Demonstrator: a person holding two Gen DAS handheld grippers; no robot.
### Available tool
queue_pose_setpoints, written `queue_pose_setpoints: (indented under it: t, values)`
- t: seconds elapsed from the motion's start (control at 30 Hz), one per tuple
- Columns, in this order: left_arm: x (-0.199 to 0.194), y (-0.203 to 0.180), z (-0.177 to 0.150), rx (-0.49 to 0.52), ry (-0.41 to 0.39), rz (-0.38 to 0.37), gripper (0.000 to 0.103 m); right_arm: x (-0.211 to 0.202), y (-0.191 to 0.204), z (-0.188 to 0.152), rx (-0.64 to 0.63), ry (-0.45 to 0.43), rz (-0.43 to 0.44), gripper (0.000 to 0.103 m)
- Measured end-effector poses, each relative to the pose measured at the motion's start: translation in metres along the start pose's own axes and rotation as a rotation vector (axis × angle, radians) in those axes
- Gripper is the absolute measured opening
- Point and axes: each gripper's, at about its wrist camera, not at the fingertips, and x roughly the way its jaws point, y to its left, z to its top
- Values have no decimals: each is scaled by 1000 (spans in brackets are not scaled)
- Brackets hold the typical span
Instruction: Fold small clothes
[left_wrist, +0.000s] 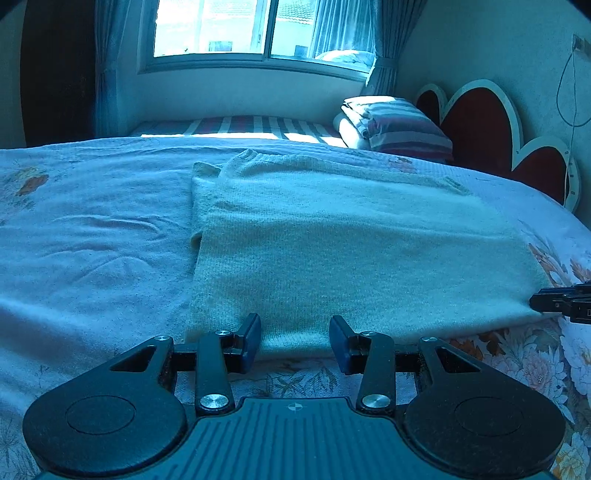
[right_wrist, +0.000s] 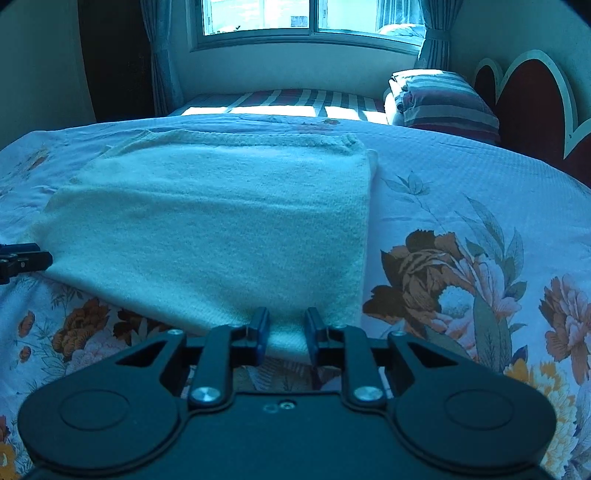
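A cream knitted sweater (left_wrist: 332, 236) lies folded flat on the bed. My left gripper (left_wrist: 295, 338) is at the sweater's near edge by its left corner. It is open, pads well apart, and the hem lies flat between them. My right gripper (right_wrist: 286, 330) is at the near edge by the right corner of the sweater (right_wrist: 221, 221). Its gap is narrower, with the hem between the pads and no puckering around them. Each gripper's tip shows at the side of the other view: the right gripper (left_wrist: 561, 304) and the left gripper (right_wrist: 22, 260).
The bed carries a pale floral sheet (right_wrist: 461, 258). Beyond it are a striped mattress (left_wrist: 258, 127), a stack of folded striped bedding (left_wrist: 395, 125), a red cloud-shaped headboard (left_wrist: 480, 122) and a window (left_wrist: 255, 29). Bare sheet stretches left of the sweater.
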Motion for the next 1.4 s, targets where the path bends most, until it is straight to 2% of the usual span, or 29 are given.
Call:
queue_pose_setpoints:
  t: [0.17, 0.27, 0.4, 0.57, 0.7, 0.87, 1.07, 1.13, 1.17, 1.4]
  values:
    - [-10, 8, -2, -16, -3, 17, 41, -12, 1, 0, 9, -30, -5, 23]
    - [-23, 21, -7, -91, -25, 28, 41, -22, -1, 1, 35, -67, 4, 23]
    - [-24, 55, -20, -345, -7, -56, 42, -33, -2, 7, 52, -117, 8, 25]
    - [-3, 93, -43, -740, -10, -217, 41, -35, 5, 12, 35, -127, 32, 27]
    - [13, 100, -48, -874, -50, -260, 41, -33, 12, 12, 35, -133, 52, 27]
    - [34, 92, -49, -948, -113, -271, 41, -25, 15, 16, 55, -133, 72, 28]
    - [56, 75, -37, -954, -151, -226, 41, 0, 28, 35, 64, -119, 150, 13]
    - [62, 77, -32, -949, -132, -235, 10, 11, 34, 45, 58, -115, 165, 6]
    - [66, 78, -31, -946, -115, -236, 6, 15, 38, 50, 52, -121, 167, 5]
    - [48, 87, -26, -864, -171, -258, 6, 49, 69, 82, 43, -130, 223, 3]
